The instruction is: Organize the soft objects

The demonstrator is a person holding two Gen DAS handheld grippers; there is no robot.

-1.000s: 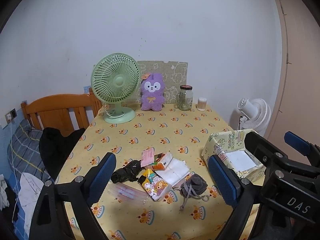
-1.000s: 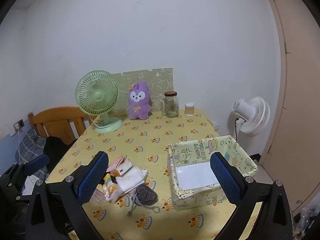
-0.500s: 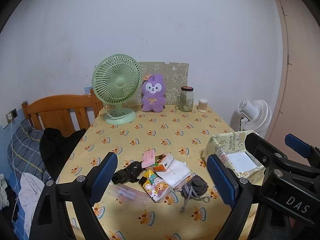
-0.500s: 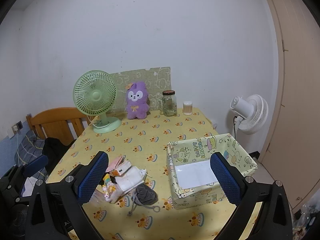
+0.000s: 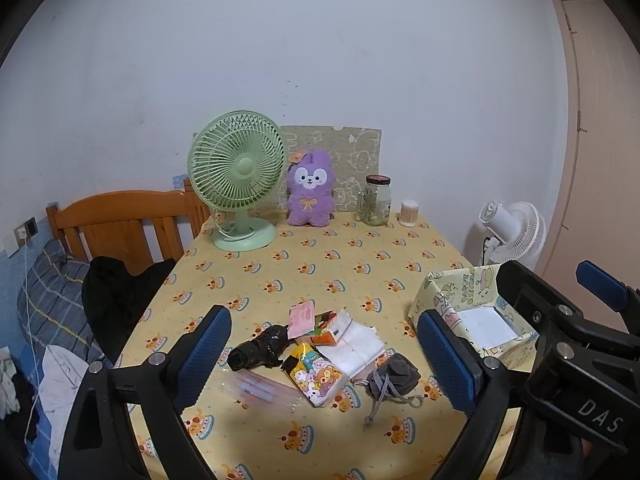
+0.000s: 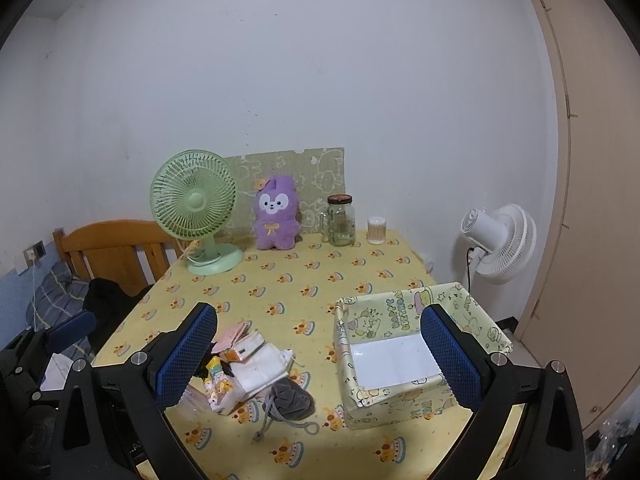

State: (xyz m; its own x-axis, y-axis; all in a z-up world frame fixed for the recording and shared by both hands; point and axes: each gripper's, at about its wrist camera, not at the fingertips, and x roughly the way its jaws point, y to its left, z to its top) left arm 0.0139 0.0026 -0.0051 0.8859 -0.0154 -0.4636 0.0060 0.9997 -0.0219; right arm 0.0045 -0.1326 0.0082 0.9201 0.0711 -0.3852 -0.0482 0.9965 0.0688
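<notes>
A heap of soft things lies on the yellow tablecloth: a grey drawstring pouch (image 5: 394, 376) (image 6: 290, 398), a black rolled bag (image 5: 260, 349), a cartoon tissue pack (image 5: 318, 374) (image 6: 220, 388), white folded cloth (image 5: 360, 344) (image 6: 262, 364) and a pink packet (image 5: 302, 314). A yellow patterned box (image 6: 420, 316) (image 5: 448, 292) stands open to their right. A purple plush (image 5: 310, 190) (image 6: 277, 214) sits at the back. My left gripper (image 5: 324, 356) is open above the heap. My right gripper (image 6: 318, 354) is open and empty, between heap and box.
A green desk fan (image 5: 238, 176) (image 6: 196, 208), a glass jar (image 5: 376, 200) (image 6: 340, 220) and a cotton-swab tub (image 5: 409, 213) stand at the table's back. A wooden headboard (image 5: 120, 220) and bedding are left. A white floor fan (image 6: 500, 240) and a door are right.
Both grippers have drawn back and up slightly, so the table looks a little farther. Nothing on the table has moved.
</notes>
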